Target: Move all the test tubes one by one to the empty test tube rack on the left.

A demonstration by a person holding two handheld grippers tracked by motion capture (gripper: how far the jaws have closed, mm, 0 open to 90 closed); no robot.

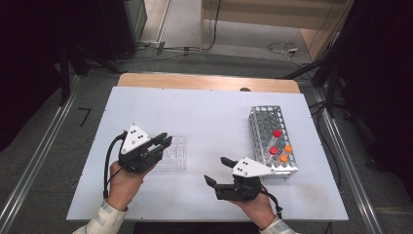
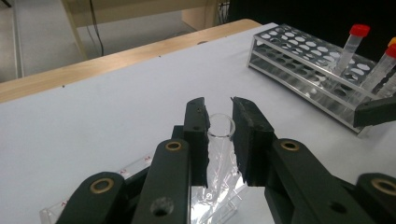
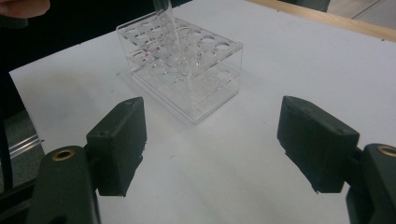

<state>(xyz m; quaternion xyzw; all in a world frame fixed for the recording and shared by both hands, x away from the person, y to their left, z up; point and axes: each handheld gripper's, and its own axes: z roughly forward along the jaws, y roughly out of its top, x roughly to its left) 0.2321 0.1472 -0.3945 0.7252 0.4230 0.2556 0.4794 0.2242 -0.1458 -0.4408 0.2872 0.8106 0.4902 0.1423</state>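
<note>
- Step in hand: the left claw (image 2: 219, 140) is grasping a clear glass tube (image 2: 219, 128) just below its open rim; the jaws are pressing on it from both sides. Judging by the scene, the tube is being seated in, or drawn from, the clear plastic rack (image 1: 174, 152), which is lying at about 8 o'clock on the white table (image 1: 204, 112).
- In the right gripper view the tube (image 3: 164, 14) is standing slightly tilted over the rack's (image 3: 187, 70) far rows of holes, with its lower end inside the rack.
- The right claw (image 1: 217, 170) is resting released at about 5 o'clock, jaws wide apart and holding nothing, pointing toward the clear rack.
- A metal rack (image 1: 272, 139) is sitting at about 3 o'clock, carrying red-capped tubes (image 1: 276, 133) and orange-capped tubes (image 1: 288, 148).
- Next move, as a judgement: a straight vertical travel of the tube, keeping it aligned with its hole so that the glass is not binding against the plastic.
- Hard to make out: which hole the tube occupies, and whether its tip is touching the rack's floor; transparency on transparency is blurring both. The tube's top is being cut off by the right gripper view's upper edge, and in the high view the left claw (image 1: 163, 142) is covering the tube.
</note>
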